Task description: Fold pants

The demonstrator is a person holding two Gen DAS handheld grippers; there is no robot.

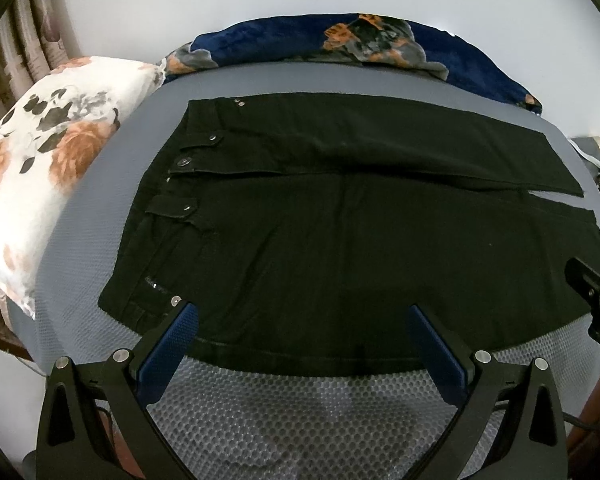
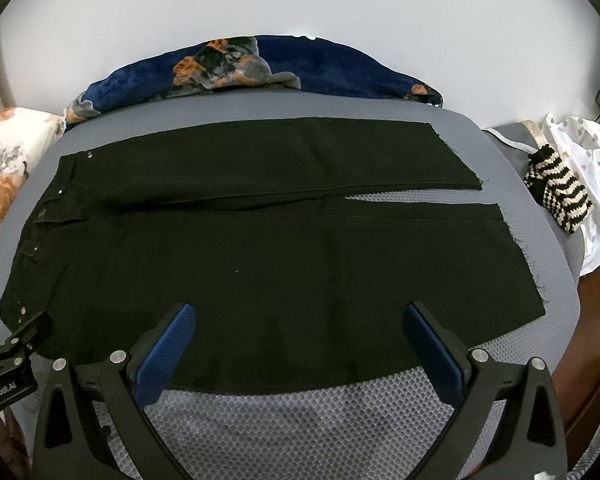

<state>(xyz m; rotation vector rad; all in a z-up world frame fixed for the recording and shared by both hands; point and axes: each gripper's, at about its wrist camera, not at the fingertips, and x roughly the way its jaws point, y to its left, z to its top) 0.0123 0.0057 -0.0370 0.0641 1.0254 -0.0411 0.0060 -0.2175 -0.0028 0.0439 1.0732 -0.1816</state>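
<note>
Black pants [image 1: 340, 232] lie flat on a grey mesh mattress [image 1: 300, 400], waistband at the left, both legs running to the right, side by side. They also show in the right wrist view [image 2: 284, 248]. My left gripper [image 1: 302, 312] is open and empty, its fingers over the near edge of the pants by the waist end. My right gripper [image 2: 300, 310] is open and empty over the near edge further toward the hems. The right gripper's body shows at the right edge of the left wrist view [image 1: 596, 292].
A floral white pillow [image 1: 48, 168] lies left of the waistband. A dark blue floral blanket [image 1: 360, 44] is bunched along the far edge by the wall. A striped knit item [image 2: 556, 192] and a white bag [image 2: 592, 184] lie right of the hems.
</note>
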